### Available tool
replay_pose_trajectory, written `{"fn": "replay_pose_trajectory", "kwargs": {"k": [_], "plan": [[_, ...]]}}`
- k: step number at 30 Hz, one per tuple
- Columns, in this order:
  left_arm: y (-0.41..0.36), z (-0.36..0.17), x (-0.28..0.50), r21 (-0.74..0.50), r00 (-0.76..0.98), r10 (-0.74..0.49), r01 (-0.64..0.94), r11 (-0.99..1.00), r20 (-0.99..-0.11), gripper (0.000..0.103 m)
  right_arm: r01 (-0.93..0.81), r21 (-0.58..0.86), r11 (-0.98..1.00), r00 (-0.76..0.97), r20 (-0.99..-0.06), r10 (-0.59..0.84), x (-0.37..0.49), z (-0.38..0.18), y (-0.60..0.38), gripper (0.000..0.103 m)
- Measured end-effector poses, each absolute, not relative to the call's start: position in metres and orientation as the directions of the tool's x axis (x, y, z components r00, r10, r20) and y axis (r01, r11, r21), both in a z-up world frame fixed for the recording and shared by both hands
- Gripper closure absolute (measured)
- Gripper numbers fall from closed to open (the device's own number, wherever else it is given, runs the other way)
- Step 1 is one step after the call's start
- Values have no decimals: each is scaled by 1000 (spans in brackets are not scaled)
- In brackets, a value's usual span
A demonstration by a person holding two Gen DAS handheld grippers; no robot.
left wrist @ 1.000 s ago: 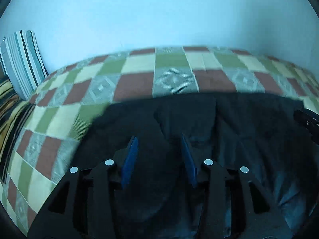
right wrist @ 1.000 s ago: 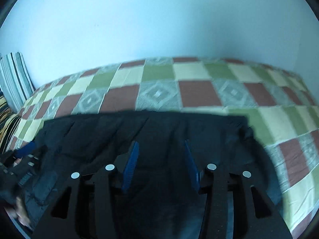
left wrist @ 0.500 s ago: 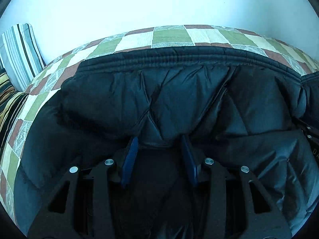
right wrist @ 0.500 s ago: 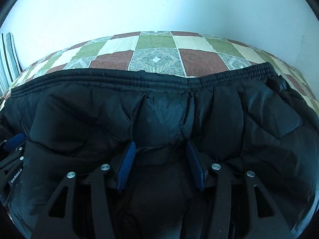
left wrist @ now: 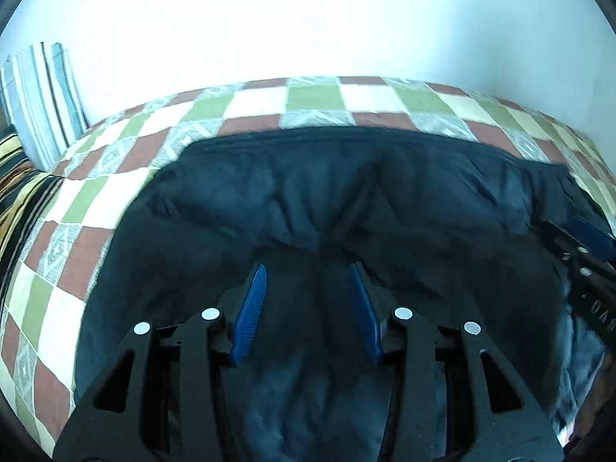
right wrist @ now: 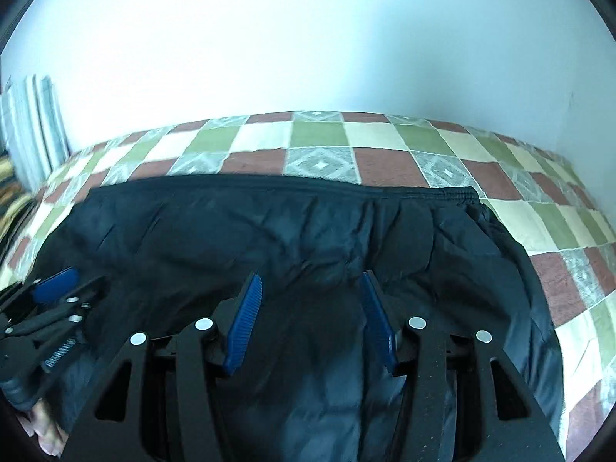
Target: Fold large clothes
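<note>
Bed (right wrist: 385,138) under a checked cover of green, cream and brick squares, set against a pale wall; it fills both wrist views. Striped pillow (left wrist: 42,96) stands at the bed's left end, against the wall.

Black padded jacket (right wrist: 269,238) lies spread across the near half of the bed, its elastic hem running along the far side and a band of bare cover between the hem and the wall. The fabric is puffy and creased, bunched toward the near edge of the bed.

Left gripper (left wrist: 308,300): over the jacket's left part, fingers apart with black fabric lying between the blue pads. Whether the pads press on it I cannot tell.

Right gripper (right wrist: 312,319): over the jacket's right part, fingers likewise apart with fabric between; grip not readable either. Each gripper shows at the edge of the other's view, so they sit near one another on the jacket.

Judged step: carrying a fold of the jacket across the bed. To do it well, keep both grippers level and moving together so the folded edge lands parallel to the hem. Padded cloth springs back; press the fold flat before letting go. Watch for the slippery shell sliding out of a loose pinch.
</note>
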State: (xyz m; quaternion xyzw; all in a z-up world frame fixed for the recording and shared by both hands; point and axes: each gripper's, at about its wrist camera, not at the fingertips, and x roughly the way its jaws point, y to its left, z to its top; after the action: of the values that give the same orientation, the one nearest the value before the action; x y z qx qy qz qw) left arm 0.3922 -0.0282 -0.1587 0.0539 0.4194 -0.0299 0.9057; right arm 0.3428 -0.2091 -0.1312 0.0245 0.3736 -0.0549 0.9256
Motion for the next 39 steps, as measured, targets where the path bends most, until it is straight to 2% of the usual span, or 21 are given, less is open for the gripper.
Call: {"fn": "replay_pose_trajectory", "kwargs": {"k": [6,11,17,19,21,22,24,28,31,37,39], "plan": [[-40,-190,395,140,605,34,130,982,-796,58,106,-45,993,614,-783,-101,353,-175,-199,49],[-39,-203,402,129,588,32,123,984,-808,58,128,-72,989,603,-786,-135,359,-188,-196,48],[-40,-194,390,142,638,26,131,981,-769,57,116,-37,993,641,-761,-103,348,-174,-198,46],[-31,-182,378,138,647,31,115,984,-762,43,114,13,993,652,-756,-65,337,-159,-206,38],[-18,-173,366,128,658,39,89,988,-752,34,132,35,991,687,-724,-66,319,-142,-218,30],[-8,-169,359,117,666,40,72,990,-745,31,143,34,989,698,-712,-76,310,-136,-224,26],[20,-159,340,98,676,66,10,995,-734,27,172,44,984,710,-699,-93,290,-125,-245,25],[90,-157,304,-11,656,74,-124,992,-751,24,257,68,964,681,-720,-131,261,-125,-295,25],[131,-170,287,-118,620,13,-170,978,-785,23,325,65,944,652,-738,-174,242,-137,-328,24],[152,-182,286,-338,608,-197,-124,933,-769,16,360,168,918,611,-785,-96,231,-169,-365,24],[143,-186,288,-353,600,-221,-111,929,-769,13,367,200,908,604,-794,-69,235,-176,-369,23]]}}
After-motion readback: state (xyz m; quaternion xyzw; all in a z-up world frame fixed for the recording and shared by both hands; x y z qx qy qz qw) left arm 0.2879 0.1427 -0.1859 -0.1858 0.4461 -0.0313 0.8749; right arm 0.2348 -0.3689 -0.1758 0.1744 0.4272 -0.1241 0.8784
